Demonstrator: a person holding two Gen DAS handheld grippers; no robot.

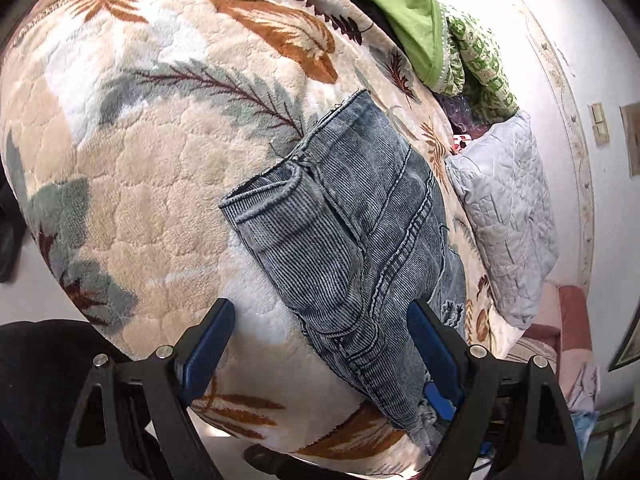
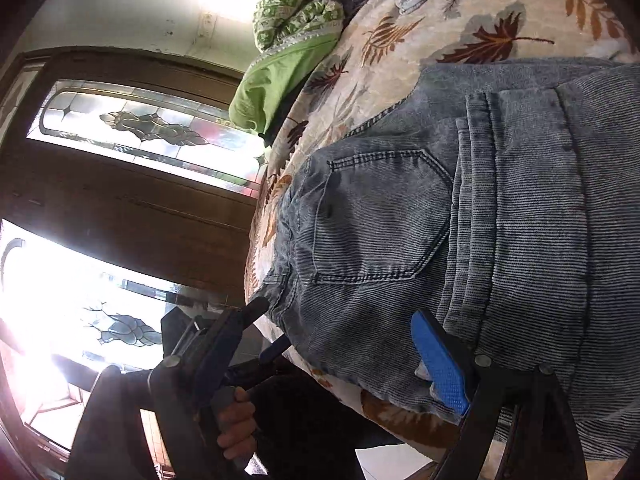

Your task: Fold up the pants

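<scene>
Left tool [image 1: 320, 340] spread, right tool [image 2: 340, 344] spread over folded pants [image 1: 360, 220]; no writing legible.

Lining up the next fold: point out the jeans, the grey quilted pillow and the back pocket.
jeans [image 1: 360, 216]: left wrist view, on the folded leg.
grey quilted pillow [image 1: 504, 208]: left wrist view, middle of its quilted face.
back pocket [image 2: 380, 216]: right wrist view, centre of the pocket panel.

A plush leaf-patterned blanket [image 1: 160, 168] is covering the bed. A green cloth [image 1: 404, 12] is lying bunched at its far edge, touching a green-and-white printed fabric [image 1: 480, 64]. A pale quilted pillow [image 1: 508, 208] is resting beside them. Daylight is glaring through the stained-glass door [image 2: 132, 132].
</scene>
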